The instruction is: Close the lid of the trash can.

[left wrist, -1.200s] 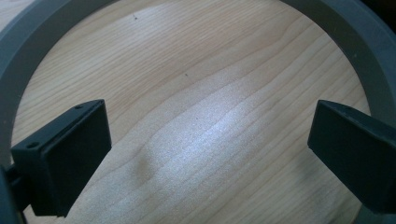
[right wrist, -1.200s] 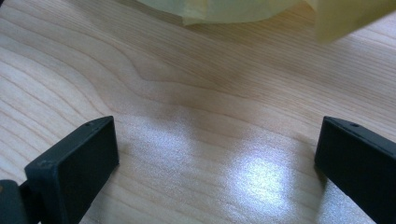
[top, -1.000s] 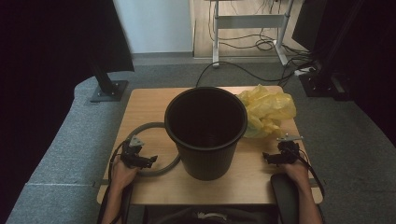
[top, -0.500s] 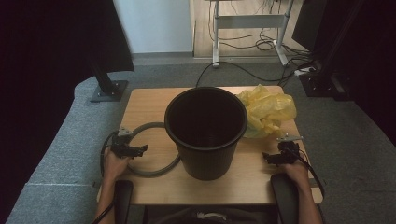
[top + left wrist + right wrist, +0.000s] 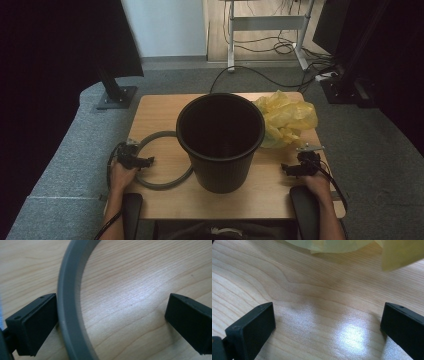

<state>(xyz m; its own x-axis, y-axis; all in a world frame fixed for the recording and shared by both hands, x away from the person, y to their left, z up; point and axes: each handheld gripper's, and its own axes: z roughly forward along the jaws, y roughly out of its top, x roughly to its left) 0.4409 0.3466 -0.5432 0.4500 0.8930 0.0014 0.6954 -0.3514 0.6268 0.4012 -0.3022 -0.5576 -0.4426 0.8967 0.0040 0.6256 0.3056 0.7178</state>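
Observation:
A tall black bucket [image 5: 220, 140] stands upright in the middle of the wooden table [image 5: 160, 107]. To its left a grey ring [image 5: 161, 184] lies flat, its right part hidden behind the bucket. My left gripper [image 5: 139, 161] is at the ring's left arc. In the left gripper view the gripper [image 5: 112, 322] is open and the grey ring [image 5: 70, 315] runs just inside the left jaw, touching or nearly touching it. A crumpled yellow plastic bag [image 5: 285, 117] lies at the back right. My right gripper [image 5: 289, 169] rests open on bare wood, with the bag's edge [image 5: 332, 245] ahead of its jaws [image 5: 327, 327].
Grey carpet surrounds the table. A black stand foot [image 5: 116, 96] sits off the table's far left corner, and desk legs with cables [image 5: 260, 45] are behind. Both forearms lie on black armrests at the near edge. Bare wood shows in front of the bucket.
My left gripper has shifted a little left and away, out to the ring's left arc. The right gripper, bucket and bag have stayed where they were.

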